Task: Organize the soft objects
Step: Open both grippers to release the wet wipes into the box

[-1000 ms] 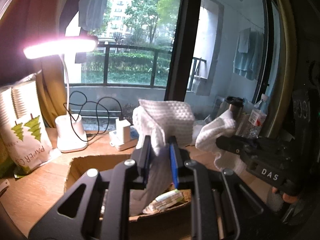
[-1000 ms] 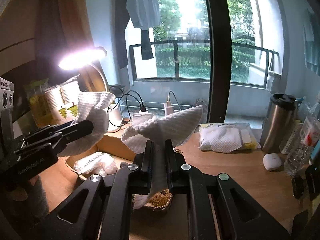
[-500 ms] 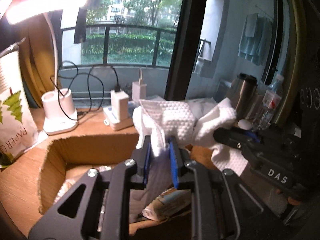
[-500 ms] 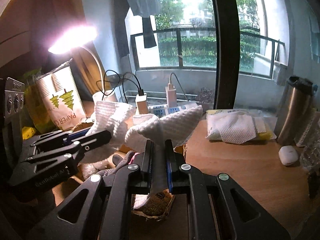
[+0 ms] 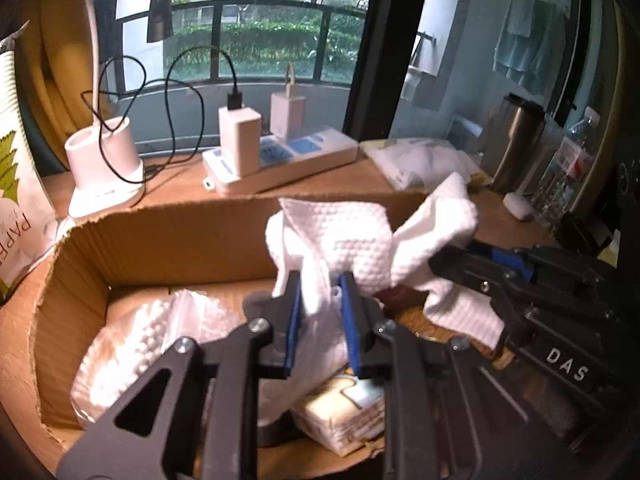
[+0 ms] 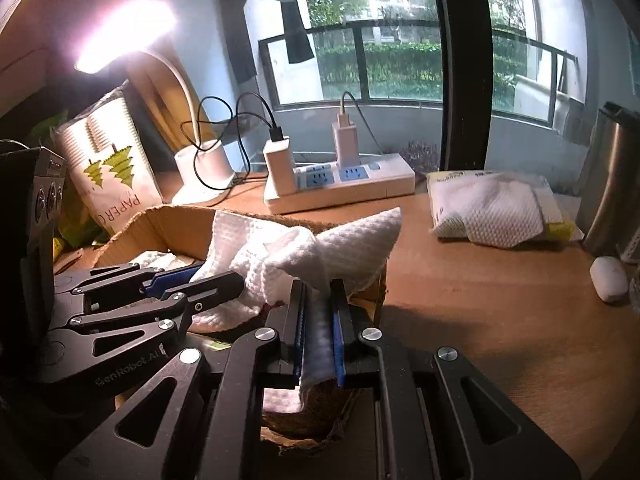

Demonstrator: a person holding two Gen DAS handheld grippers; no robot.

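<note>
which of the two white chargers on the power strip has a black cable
The larger charger at the strip's left end, nearest the lamp base. The smaller one beside it carries a pale cable.

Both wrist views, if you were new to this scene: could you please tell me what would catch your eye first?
First, the white cloth, pinched at once by the left gripper and the right gripper and held above the open cardboard box. Next, the glaring desk lamp at the upper left of the right wrist view, over a white power strip with chargers plugged in by the window.
</note>
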